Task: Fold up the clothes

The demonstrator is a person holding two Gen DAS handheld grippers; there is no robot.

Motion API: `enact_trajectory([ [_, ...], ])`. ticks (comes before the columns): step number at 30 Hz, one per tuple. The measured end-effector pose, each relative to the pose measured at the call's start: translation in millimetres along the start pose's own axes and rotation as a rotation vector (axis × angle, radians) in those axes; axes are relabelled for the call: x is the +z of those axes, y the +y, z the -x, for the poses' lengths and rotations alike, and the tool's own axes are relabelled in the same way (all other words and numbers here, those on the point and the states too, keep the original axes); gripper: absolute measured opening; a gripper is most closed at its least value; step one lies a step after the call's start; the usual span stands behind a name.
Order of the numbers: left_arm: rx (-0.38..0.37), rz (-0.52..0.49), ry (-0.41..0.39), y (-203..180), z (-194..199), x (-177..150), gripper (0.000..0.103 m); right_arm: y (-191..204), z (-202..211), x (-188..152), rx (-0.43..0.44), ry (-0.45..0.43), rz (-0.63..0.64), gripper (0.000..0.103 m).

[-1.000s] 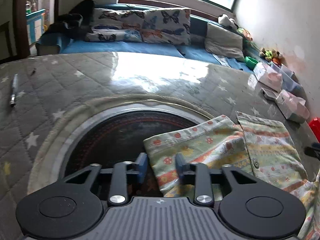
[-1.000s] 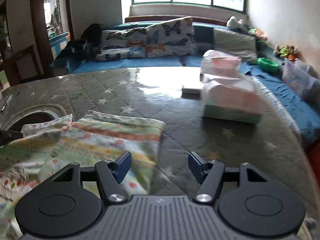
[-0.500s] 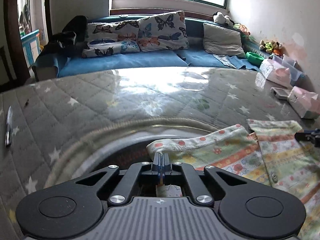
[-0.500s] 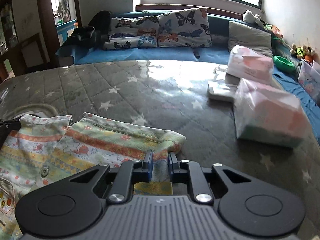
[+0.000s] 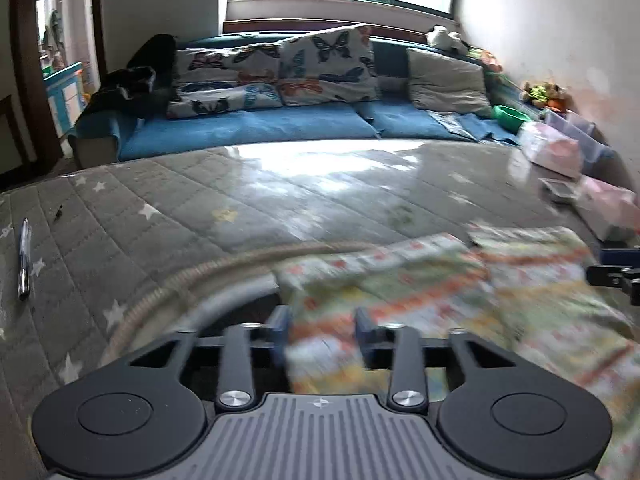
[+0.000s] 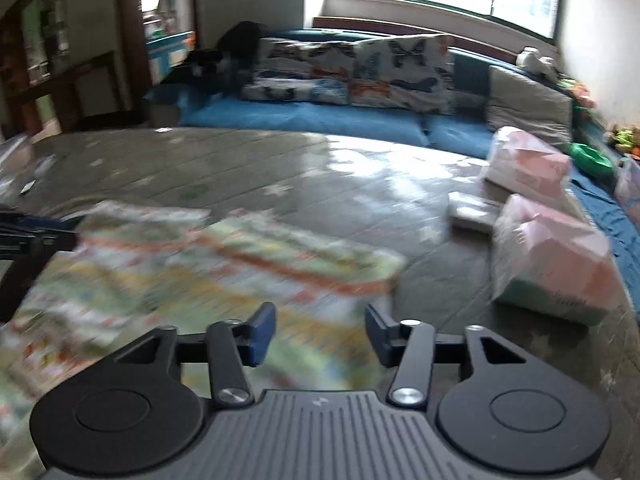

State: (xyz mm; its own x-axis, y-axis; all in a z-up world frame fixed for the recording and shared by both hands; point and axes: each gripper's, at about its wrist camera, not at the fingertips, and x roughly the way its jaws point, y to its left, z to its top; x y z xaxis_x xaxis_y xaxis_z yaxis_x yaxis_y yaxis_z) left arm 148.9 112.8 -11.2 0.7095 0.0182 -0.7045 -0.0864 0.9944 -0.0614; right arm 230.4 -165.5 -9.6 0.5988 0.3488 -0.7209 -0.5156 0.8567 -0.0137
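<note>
A child's patterned garment (image 5: 440,292), pale green with orange bands, lies blurred on the grey quilted table cover (image 5: 280,192). My left gripper (image 5: 321,324) sits at its left edge. Its jaws are opening, with cloth filling the gap between the blue pads. In the right wrist view the garment (image 6: 240,264) spreads left of centre. My right gripper (image 6: 320,320) hangs over its right edge, its jaws opening wide with cloth lying beneath and between them. Each gripper shows at the border of the other's view: the right gripper (image 5: 616,268), the left gripper (image 6: 28,232).
Pink tissue packs (image 6: 548,256) and a small flat box (image 6: 472,210) stand on the table's right side. A pen (image 5: 24,256) lies at the far left. A round ringed opening (image 5: 192,280) shows under the garment's left edge. A blue sofa with butterfly pillows (image 5: 320,64) lies beyond.
Both grippers closed on the garment's edge half a second ago and now stand apart again. Both views have shifted and blurred, and the garment's near edge has moved.
</note>
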Motion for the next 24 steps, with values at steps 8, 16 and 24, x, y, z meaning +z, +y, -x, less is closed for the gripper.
enact_trajectory([
  [8, -0.149, -0.086, 0.016, -51.5, 49.6, -52.3, 0.046, 54.8, 33.0, -40.9, 0.107, 0.028, 0.12, 0.065],
  [16, -0.186, -0.137, 0.014, -75.5, 79.9, -94.9, 0.046, 75.8, 58.8, -83.9, 0.126, 0.042, 0.123, 0.072],
  [24, -0.182, -0.16, 0.022, -78.1, 92.8, -123.4, 0.05, 80.2, 86.2, -112.8, 0.09, 0.028, 0.131, 0.075],
])
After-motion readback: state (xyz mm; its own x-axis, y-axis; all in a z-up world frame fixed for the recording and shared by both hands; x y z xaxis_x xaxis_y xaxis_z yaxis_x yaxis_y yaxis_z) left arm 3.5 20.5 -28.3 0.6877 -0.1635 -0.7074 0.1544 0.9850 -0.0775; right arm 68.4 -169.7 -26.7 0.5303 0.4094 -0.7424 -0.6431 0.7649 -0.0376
